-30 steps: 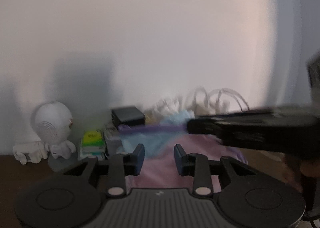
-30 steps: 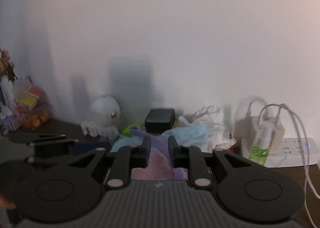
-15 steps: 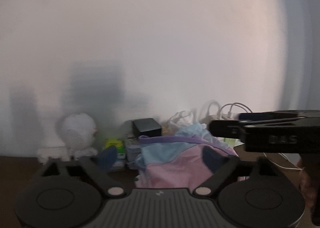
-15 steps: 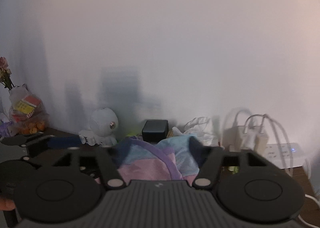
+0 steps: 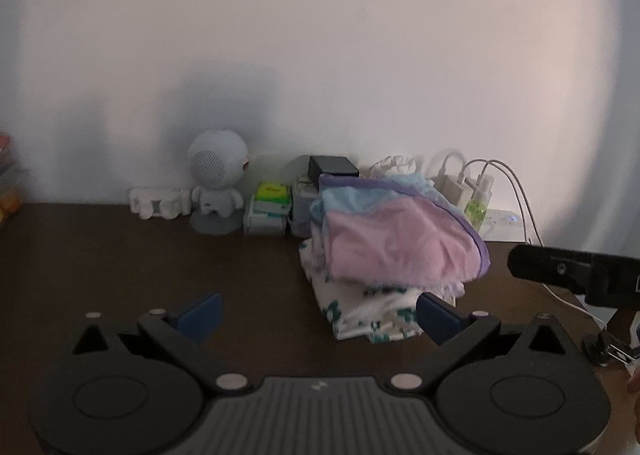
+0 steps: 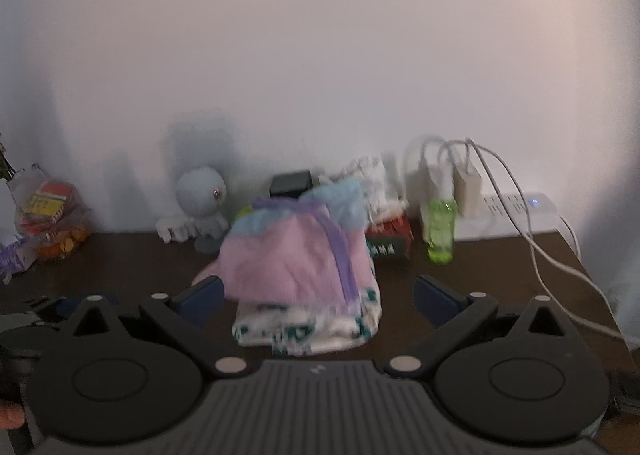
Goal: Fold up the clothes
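Both grippers' fingers are spread wide and hold nothing: the left gripper [image 5: 318, 313] sits with the clothes at its 1 o'clock, the right gripper [image 6: 316, 297] directly behind them. The pink garment [image 6: 296, 259] lies folded atop a white green-printed garment [image 6: 308, 329] on the dark surface [image 5: 160, 255], with a green bottle [image 6: 440, 229] at the stack's 2 o'clock.
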{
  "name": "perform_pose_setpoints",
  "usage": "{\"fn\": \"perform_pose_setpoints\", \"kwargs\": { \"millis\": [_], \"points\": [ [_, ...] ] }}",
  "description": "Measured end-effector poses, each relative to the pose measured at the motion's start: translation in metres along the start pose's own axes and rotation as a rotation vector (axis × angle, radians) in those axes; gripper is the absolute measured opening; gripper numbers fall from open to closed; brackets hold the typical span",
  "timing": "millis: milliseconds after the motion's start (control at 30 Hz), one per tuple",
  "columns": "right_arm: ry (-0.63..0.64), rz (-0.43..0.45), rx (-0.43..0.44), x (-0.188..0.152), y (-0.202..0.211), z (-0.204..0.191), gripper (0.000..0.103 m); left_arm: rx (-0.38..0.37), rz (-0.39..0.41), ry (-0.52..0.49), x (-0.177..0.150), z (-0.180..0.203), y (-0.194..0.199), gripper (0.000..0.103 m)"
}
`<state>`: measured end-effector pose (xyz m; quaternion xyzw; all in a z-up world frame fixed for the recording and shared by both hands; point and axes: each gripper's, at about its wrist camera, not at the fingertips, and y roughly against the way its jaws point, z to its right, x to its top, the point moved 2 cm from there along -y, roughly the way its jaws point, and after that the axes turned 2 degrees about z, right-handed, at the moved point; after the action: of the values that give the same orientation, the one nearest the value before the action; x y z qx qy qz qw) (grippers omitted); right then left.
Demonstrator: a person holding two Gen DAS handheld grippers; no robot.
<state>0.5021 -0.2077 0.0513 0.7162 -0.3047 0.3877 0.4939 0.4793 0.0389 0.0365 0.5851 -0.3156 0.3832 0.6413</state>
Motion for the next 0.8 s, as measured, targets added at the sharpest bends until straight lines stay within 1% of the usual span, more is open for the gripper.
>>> {"fn": "perform_pose_setpoints", "kwargs": {
  "millis": [167, 433, 633, 800],
  "points": [
    [-0.006, -0.004, -0.021, -0.019, 0.027, -0.004, 0.103, 0.008, 0.004, -0.005, -0.011, 0.0, 0.032, 0.103],
    [0.004, -0.022, -0.022, -0.045, 0.067, -0.018, 0.103, 0.018, 0.014, -0.044, -0.025, 0.008, 0.085, 0.103],
    [0.013, -0.008, -0.023, -0.06, 0.099, -0.027, 0.103, 0.022, 0.025, -0.08, -0.038, 0.017, 0.121, 0.103],
    [0.034, -0.003, -0.027, -0.077, 0.125, -0.033, 0.103, 0.021, 0.042, -0.086, -0.05, 0.024, 0.15, 0.103]
  ]
}}
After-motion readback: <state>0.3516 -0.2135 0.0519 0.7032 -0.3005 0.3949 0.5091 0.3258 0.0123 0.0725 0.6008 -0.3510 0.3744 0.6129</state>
